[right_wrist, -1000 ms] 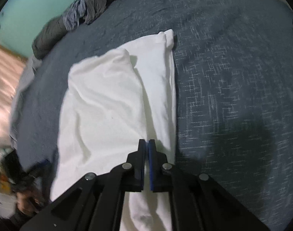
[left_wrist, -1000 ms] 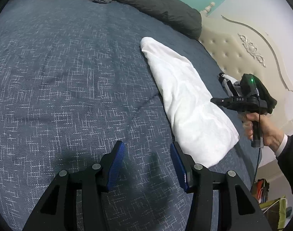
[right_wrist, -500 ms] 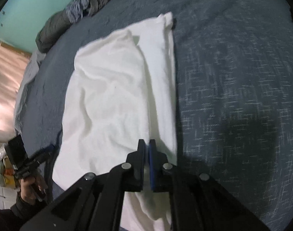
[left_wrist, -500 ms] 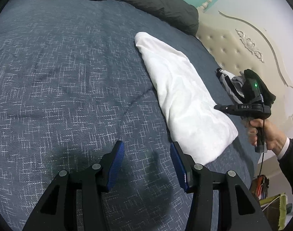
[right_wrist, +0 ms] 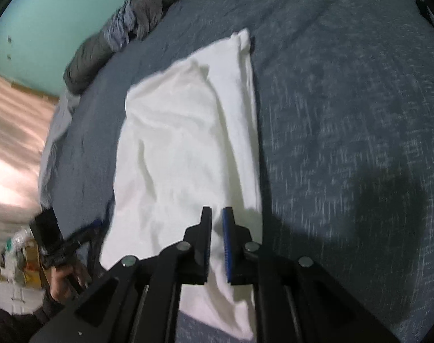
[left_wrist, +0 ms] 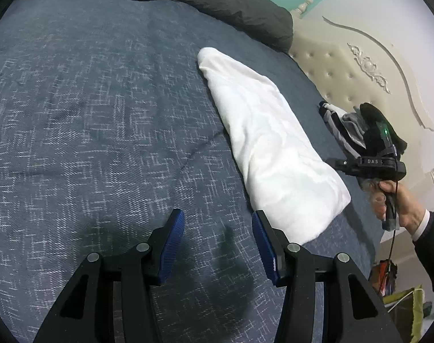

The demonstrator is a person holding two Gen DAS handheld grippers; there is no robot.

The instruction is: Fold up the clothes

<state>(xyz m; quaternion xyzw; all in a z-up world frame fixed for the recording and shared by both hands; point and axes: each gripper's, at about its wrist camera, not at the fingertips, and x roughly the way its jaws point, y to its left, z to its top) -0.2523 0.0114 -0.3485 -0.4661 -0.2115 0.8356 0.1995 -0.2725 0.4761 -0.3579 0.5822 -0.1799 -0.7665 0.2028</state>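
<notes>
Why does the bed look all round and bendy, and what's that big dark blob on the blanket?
Both wrist views use a fisheye lens, which bends the blue bedspread into a dome. In the right wrist view the blob is a shadow, and that picture is smeared with motion blur. The left wrist view is sharp, with shadows below the left gripper and the white garment glaring bright.

Left wrist view: looks forward and down along own jaws over bed (left_wrist: pixel 88 114), fairly near; white garment (left_wrist: pixel 268 143) at 2 o'clock, headboard (left_wrist: pixel 345 65) beyond at 2, right gripper (left_wrist: pixel 331 162) at 3.

Right wrist view: steeper downward look, close above same white garment (right_wrist: pixel 182 148), filling centre; teal wall (right_wrist: pixel 60 14) at 10, left gripper (right_wrist: pixel 95 223) at 8.

Shared: garment, bed, grey bolster (left_wrist: pixel 231 3) (right_wrist: pixel 148 3) along far edge; each view catches other gripper.
</notes>
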